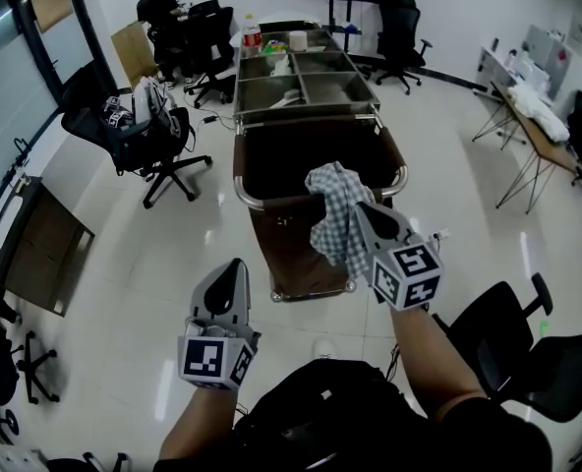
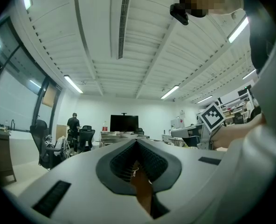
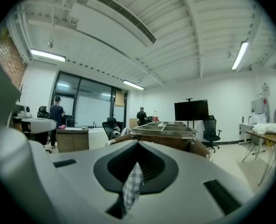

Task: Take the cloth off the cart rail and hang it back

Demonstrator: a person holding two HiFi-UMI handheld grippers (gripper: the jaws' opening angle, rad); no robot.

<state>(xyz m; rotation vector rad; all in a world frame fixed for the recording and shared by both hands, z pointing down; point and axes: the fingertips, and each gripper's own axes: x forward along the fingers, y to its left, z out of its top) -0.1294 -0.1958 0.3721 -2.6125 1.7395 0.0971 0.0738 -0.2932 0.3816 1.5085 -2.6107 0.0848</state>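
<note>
Head view shows the right hand-held gripper (image 1: pixel 362 211) clamped on the checked cloth (image 1: pixel 332 214). The cloth dangles from its tips, seemingly clear of the cart rail (image 1: pixel 242 193) just ahead and below. The left hand-held gripper (image 1: pixel 234 266) hovers beside it, short of the cart.

Left gripper view shows that gripper's jaws together on nothing.

Right gripper view shows a strip of cloth (image 3: pixel 132 188) pinched between closed jaws.

The taking-off looks done. Rehanging calls for carrying the cloth forward over the rail, draping it, then releasing.
</note>
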